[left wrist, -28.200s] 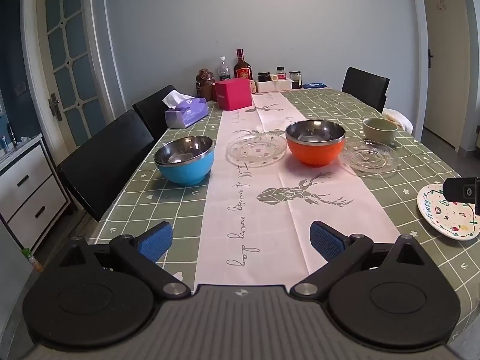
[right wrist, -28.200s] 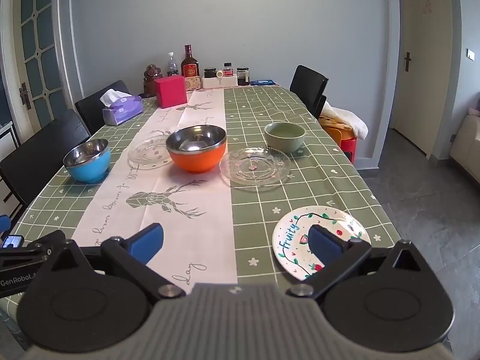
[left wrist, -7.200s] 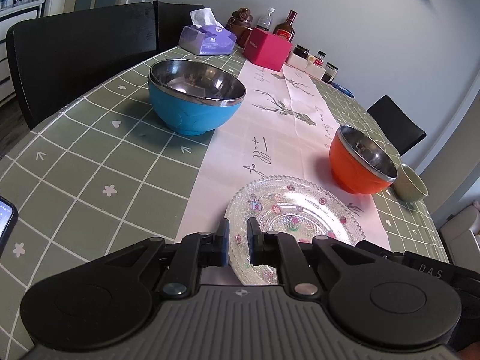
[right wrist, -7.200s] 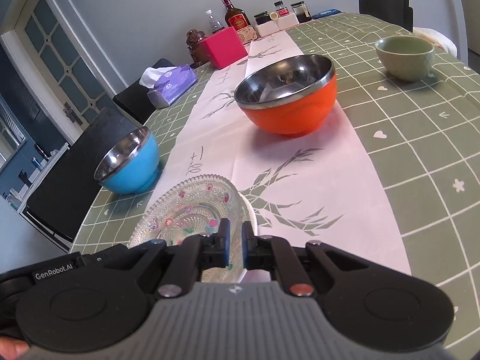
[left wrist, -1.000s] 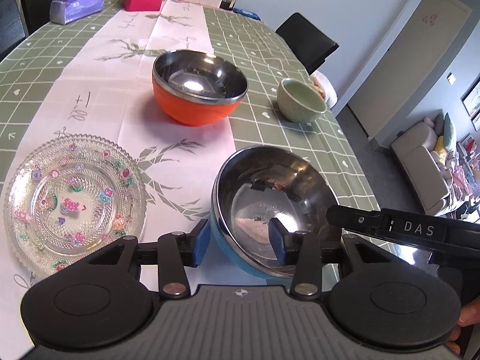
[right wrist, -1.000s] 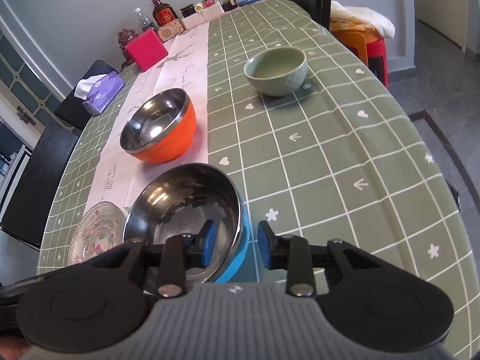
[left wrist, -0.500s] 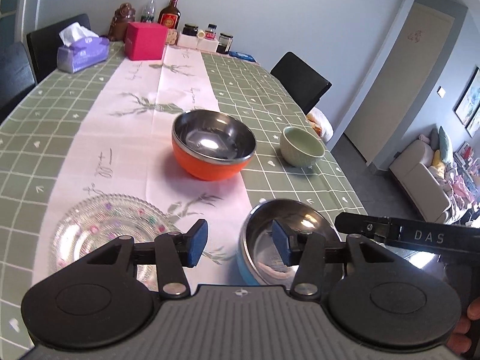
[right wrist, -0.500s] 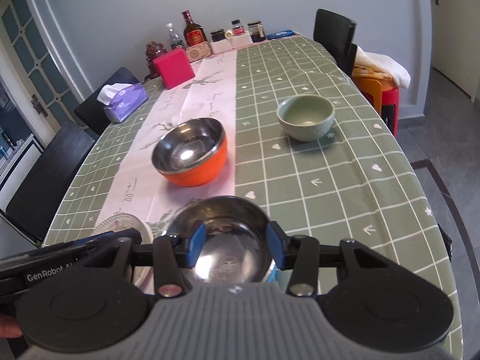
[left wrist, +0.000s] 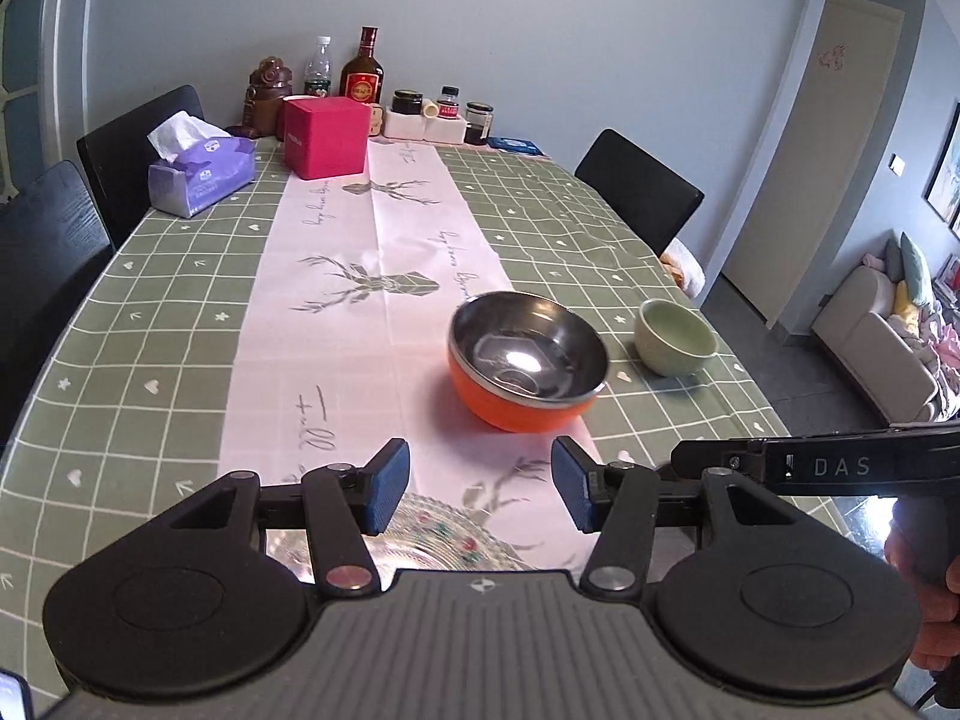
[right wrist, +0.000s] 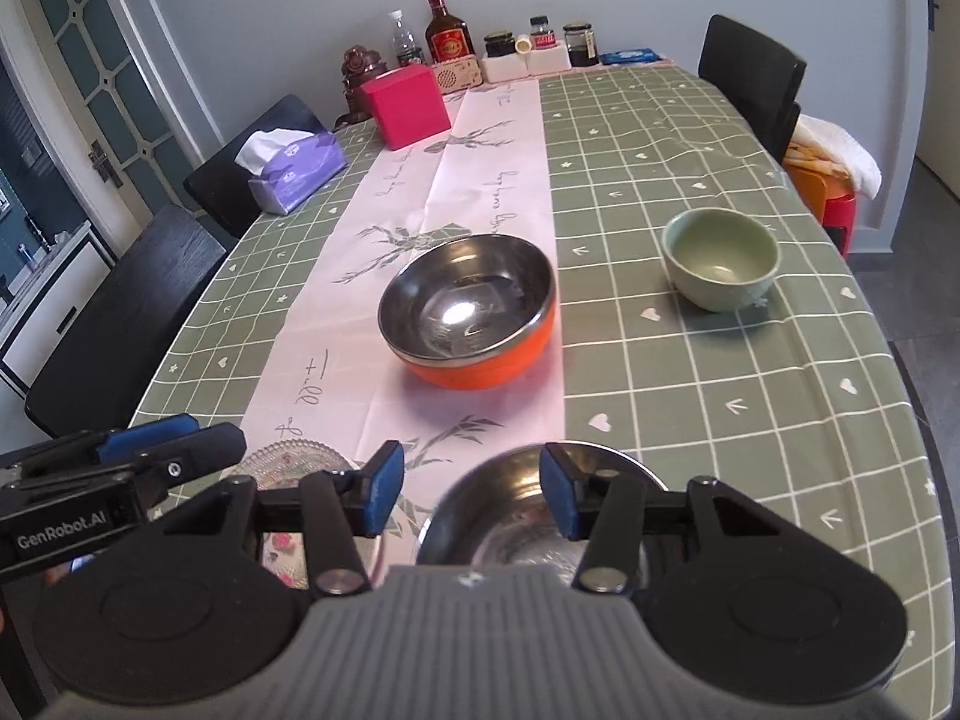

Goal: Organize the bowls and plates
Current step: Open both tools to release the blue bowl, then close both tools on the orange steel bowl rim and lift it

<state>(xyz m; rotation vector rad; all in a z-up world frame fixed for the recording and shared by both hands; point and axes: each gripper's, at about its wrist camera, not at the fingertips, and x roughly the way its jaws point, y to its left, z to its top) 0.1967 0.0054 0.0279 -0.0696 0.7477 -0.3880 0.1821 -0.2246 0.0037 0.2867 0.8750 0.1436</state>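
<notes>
My left gripper (left wrist: 480,492) hangs over the table's near end, its jaws opening and nothing between them. The patterned glass plate (left wrist: 444,531) lies just beneath it. Beyond stand the orange steel-lined bowl (left wrist: 528,360) and the small green bowl (left wrist: 675,336). My right gripper (right wrist: 468,498) stands open above the steel-lined blue bowl (right wrist: 498,528), whose pads do not press on it. That bowl rests to the right of the glass plate (right wrist: 294,459). The orange bowl (right wrist: 474,312) and green bowl (right wrist: 720,264) sit farther off. The left gripper (right wrist: 120,462) shows at the left edge.
At the table's far end stand a purple tissue box (left wrist: 201,174), a red box (left wrist: 327,138), bottles (left wrist: 360,72) and jars. Black chairs (left wrist: 639,189) line both sides. The right table edge (right wrist: 900,360) drops to the floor. A hand (left wrist: 924,600) holds the right gripper.
Both grippers let go of the blue bowl's rim, widened their jaws and drew back and up. The bowl now stands on the table beside the glass plate.
</notes>
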